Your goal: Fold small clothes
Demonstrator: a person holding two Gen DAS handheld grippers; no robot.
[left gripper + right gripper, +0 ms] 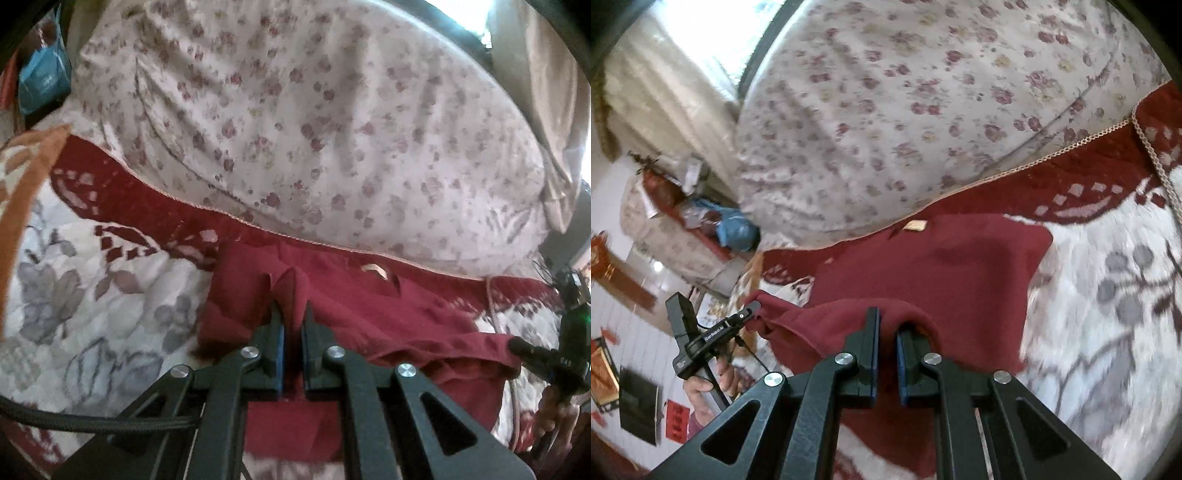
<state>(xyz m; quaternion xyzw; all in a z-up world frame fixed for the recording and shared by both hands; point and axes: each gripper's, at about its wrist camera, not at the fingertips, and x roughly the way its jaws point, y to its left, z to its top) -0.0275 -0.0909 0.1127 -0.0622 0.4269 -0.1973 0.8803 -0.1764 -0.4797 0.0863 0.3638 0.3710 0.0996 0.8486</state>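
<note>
Left tongs (291, 314) nearly closed, pinching a raised fold of the one dark red garment (369, 314); right tongs (886, 325) likewise narrowed onto a bunched near edge of it. Garment spread on the patterned red-and-white bedspread (1108, 314), lifted at both gripped points. One floral pillow (314, 110) just beyond the far edge; one blue bag (40, 81) far left.
</note>
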